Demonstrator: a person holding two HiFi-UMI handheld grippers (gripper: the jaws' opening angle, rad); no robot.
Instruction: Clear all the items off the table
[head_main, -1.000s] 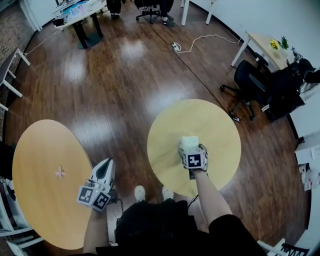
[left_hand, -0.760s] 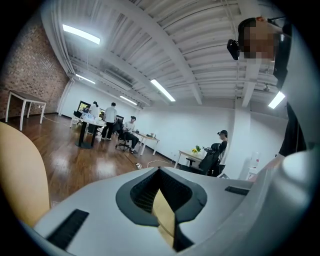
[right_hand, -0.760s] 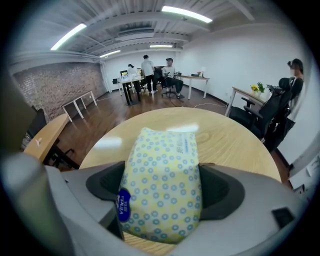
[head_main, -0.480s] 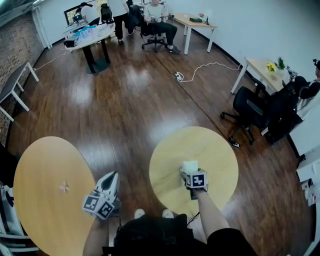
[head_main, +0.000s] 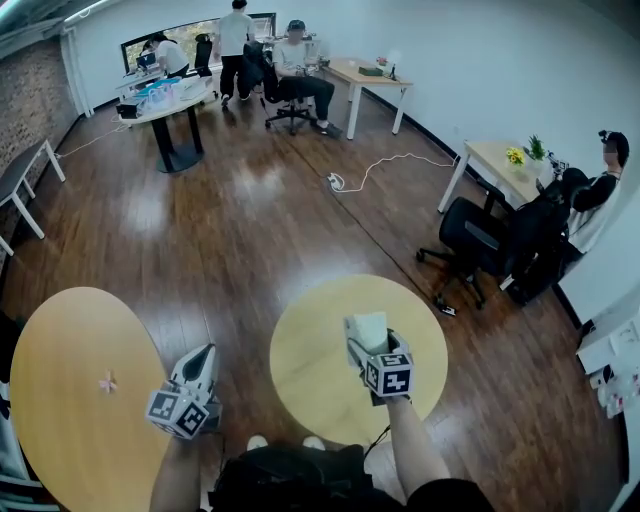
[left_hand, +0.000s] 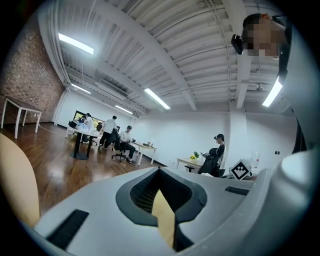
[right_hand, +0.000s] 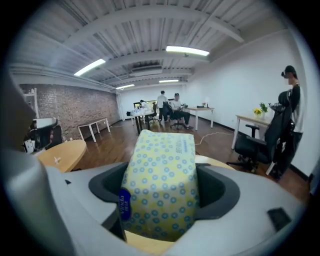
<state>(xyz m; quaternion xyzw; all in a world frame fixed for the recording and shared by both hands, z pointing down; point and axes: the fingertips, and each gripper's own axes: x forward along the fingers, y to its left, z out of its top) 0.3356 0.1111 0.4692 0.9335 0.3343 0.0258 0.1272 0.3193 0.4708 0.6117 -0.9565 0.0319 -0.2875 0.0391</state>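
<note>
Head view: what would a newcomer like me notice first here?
A yellow dotted tissue pack, clamped in the right tool over the round wooden table. Next, the left tool, shut and empty, beside the oval table, where one small pink thing lies.

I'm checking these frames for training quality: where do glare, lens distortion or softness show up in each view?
Head view: wide-angle bend curves the walls, and pale glare patches sit on the wood floor. Left gripper view: round black vignette, curved ceiling, light strips blown out. Right gripper view: same vignette; the tissue pack is fairly sharp, its label print soft.
</note>
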